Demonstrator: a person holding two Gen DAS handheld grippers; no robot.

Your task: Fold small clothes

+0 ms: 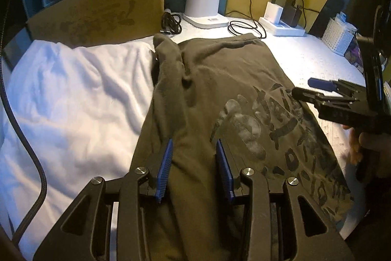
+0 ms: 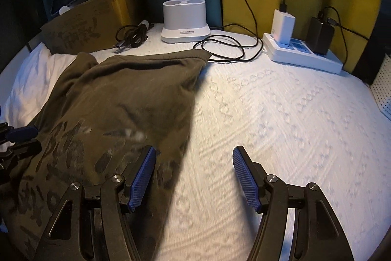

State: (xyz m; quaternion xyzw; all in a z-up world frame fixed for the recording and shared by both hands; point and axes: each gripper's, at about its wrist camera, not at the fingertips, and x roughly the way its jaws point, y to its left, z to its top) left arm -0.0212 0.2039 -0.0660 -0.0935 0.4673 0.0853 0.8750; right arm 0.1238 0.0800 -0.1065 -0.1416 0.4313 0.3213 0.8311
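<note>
At the bottom of the left wrist view the left gripper (image 1: 194, 143) hangs over an olive-brown T-shirt (image 1: 220, 80), its blue-padded fingers (image 1: 166, 163) partly apart. Shirt cloth fills the gap between them, but whether the pads pinch it or only hover above it cannot be told. At the bottom of the right wrist view the right gripper (image 2: 194, 153) stands wide apart and holds nothing: its left pad is over the shirt's right edge, its right pad over the bare white patterned table cover (image 2: 281, 114).

The shirt lies spread across the middle of the left view, with a dark block-letter print and a pale cracked graphic at centre right; the letters are too distorted to read. A rumpled sleeve or fold rises at its upper left. A white garment (image 1: 68, 94) lies just beside it at left.

Farther back, at upper left, a cardboard box (image 1: 102, 14) bears a dark printed mark that cannot be read. At upper centre stands a white lamp base (image 2: 184, 18) with a small illegible label, beside coiled black cables (image 2: 224, 48). At upper right sits a white power strip (image 2: 303, 54) with two chargers plugged in.
</note>
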